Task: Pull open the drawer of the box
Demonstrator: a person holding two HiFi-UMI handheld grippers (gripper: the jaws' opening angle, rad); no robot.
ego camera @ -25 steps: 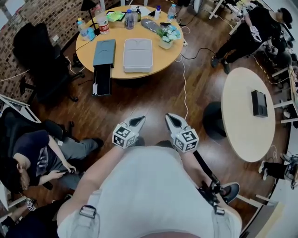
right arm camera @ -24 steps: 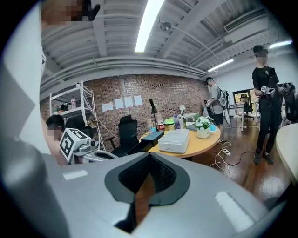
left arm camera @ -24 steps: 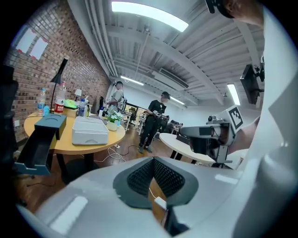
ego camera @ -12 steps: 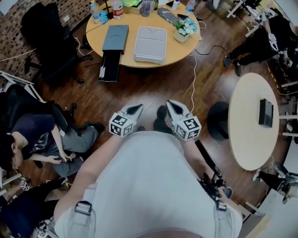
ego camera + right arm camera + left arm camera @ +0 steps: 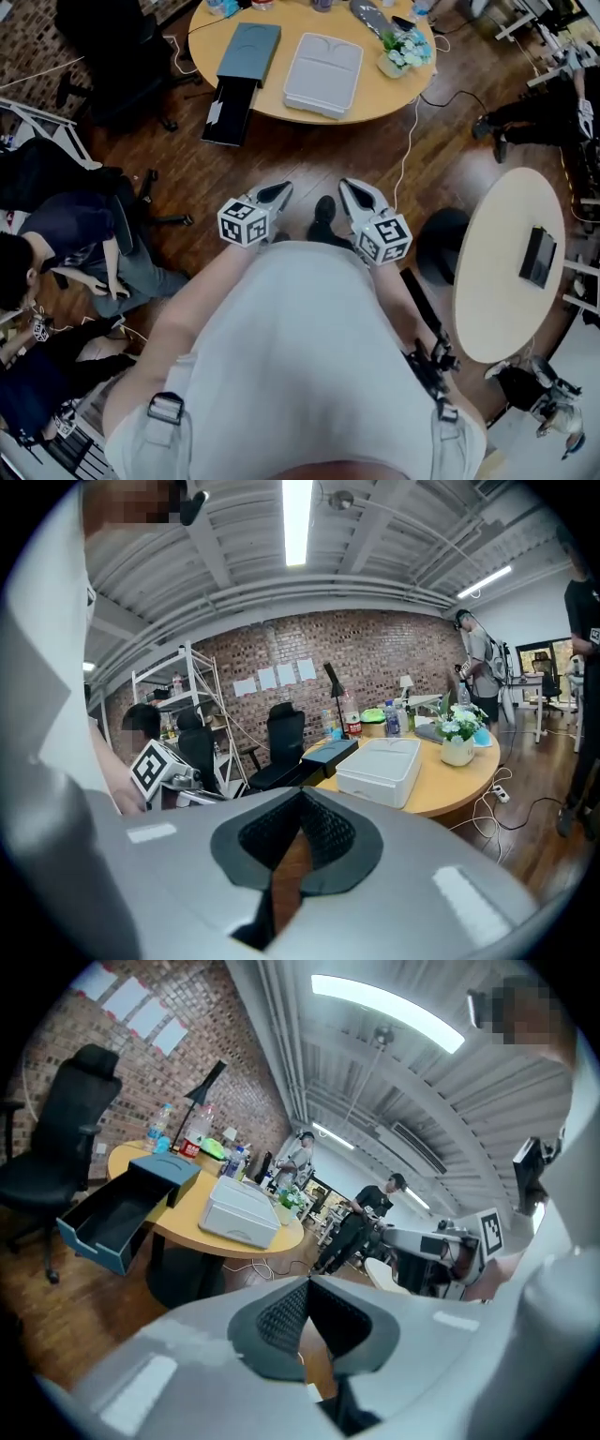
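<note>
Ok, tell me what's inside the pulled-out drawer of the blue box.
The drawer shows a dark floor with one small pale patch I cannot identify. Its rear end is hidden inside the box.

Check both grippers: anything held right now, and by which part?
Nothing is held. The left gripper and the right gripper are both shut and empty, close to the person's body and well away from the box.

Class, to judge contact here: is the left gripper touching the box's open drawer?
Apart. The head view shows wooden floor between the left gripper, jaws shut and empty, and the open drawer.
</note>
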